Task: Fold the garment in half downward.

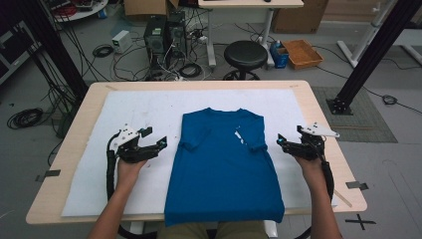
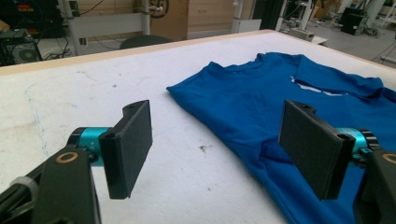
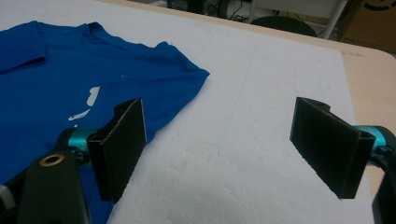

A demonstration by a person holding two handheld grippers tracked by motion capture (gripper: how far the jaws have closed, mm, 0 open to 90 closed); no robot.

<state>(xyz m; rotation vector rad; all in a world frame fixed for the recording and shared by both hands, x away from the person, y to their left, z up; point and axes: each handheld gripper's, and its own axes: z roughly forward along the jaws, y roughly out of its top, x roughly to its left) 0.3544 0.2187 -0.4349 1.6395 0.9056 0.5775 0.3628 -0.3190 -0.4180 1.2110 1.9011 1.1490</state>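
Two hand-held grippers rest on a worktop, one at either side of a blue T-shirt (image 1: 222, 164) that lies flat in the middle with both sleeves folded in over its body. The shirt's long axis runs from the collar, at the far side, to the hem, which hangs a little over the near edge toward the person. The left gripper (image 1: 155, 138) sits just off the shirt's left side, its jaws standing wide apart and holding nothing; in the left gripper view the shirt's edge lies ahead and passes under the right-hand jaw. The right gripper (image 1: 282, 141) sits just off the shirt's right side, its jaws likewise wide apart and empty, with the fabric beside its left-hand jaw. Both point inward at the shirt from about equally near. The next move will probably be a pinch on each side edge. A white foam sheet (image 1: 144, 107) covers the pale wooden worktop (image 1: 318, 107). Beyond it stand a black stool (image 1: 245, 55), computer towers (image 1: 164, 35), loose cables and a cardboard box (image 1: 302, 53) on a grey floor.
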